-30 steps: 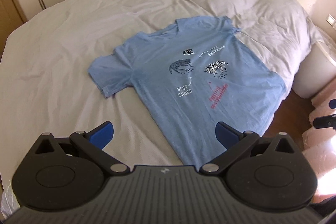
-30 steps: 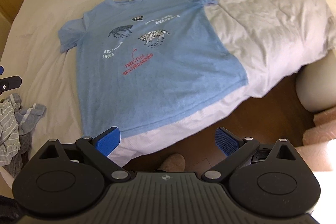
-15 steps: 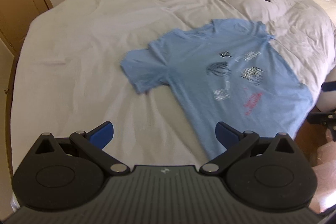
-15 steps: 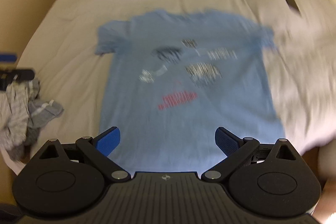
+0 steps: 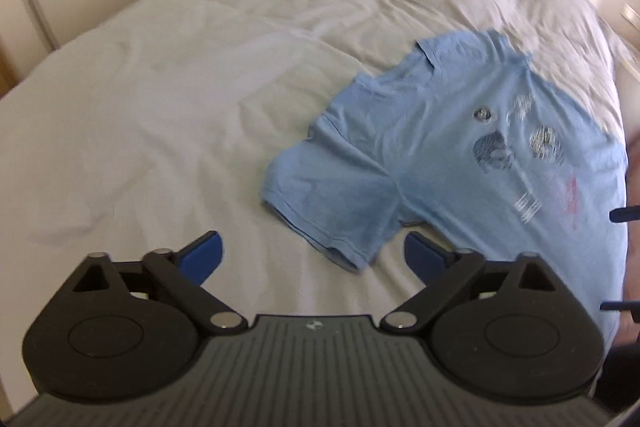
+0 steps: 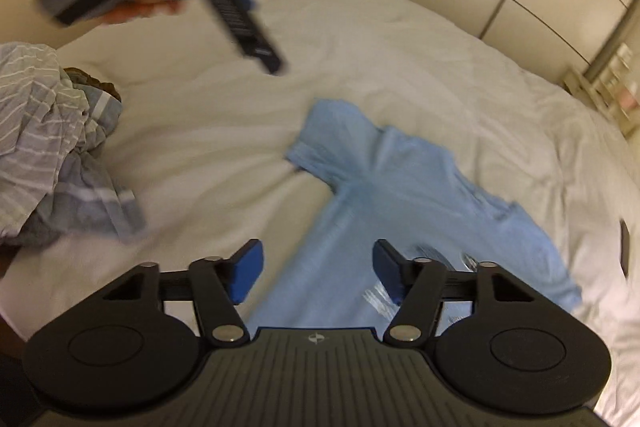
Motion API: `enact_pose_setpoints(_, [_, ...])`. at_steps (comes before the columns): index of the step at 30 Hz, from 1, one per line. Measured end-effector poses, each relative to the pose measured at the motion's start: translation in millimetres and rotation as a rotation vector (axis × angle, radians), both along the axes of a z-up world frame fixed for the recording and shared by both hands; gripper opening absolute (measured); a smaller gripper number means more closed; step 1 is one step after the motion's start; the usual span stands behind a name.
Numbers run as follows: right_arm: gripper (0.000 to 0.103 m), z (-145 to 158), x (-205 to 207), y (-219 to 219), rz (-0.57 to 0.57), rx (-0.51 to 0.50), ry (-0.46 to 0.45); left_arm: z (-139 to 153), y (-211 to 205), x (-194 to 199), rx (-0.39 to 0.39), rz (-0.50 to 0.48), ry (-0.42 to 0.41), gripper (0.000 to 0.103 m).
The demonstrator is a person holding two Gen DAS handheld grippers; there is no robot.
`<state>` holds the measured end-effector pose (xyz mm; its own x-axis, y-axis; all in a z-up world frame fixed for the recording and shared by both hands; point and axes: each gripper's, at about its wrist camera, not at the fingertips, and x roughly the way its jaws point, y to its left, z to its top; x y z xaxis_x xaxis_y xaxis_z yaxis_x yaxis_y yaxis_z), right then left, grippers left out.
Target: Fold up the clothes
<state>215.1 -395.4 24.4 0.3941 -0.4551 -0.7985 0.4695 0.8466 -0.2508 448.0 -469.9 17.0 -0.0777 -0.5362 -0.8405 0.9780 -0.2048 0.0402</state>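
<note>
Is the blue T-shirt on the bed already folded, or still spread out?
Spread out. The blue T-shirt lies flat on the bed, print up, its sleeve sticking out sideways.

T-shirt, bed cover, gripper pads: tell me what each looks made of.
T-shirt: soft knit, likely cotton jersey, matte light blue; it lies limp with stitched sleeve hems and a flat print. Bed cover: white woven fabric over padding, probably a duvet; matte, with soft puffy creases. Pads: blue, matte, perhaps rubber or foam; blur leaves it open.
</note>
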Motion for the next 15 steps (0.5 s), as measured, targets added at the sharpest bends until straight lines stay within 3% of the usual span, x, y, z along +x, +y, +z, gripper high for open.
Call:
enact_pose_setpoints(2, [0.056, -10.8, 22.9, -2.9, 0.01, -0.007, 0.011, -17.5, -21.5, 13.1, 0.024, -0.046, 0.021, 0.071])
enact_pose_setpoints(7, [0.049, -44.3, 69.0, -19.5, 0.035, -0.024, 0.053, -59.5, -71.5, 33.6, 0.069, -0.133, 0.06, 0.054])
enact_pose_setpoints(10, [0.035, -68.6, 88.4, -32.7, 0.061, -0.03, 0.079, -78.9, -96.1, 43.1, 0.07, -0.141, 0.062, 0.053])
enact_pose_setpoints(15, [0.033, -109.3, 112.9, -58.4, 0.083, -0.032, 0.114, -110.5, -131.7, 61.1, 0.082, -0.163, 0.15, 0.054])
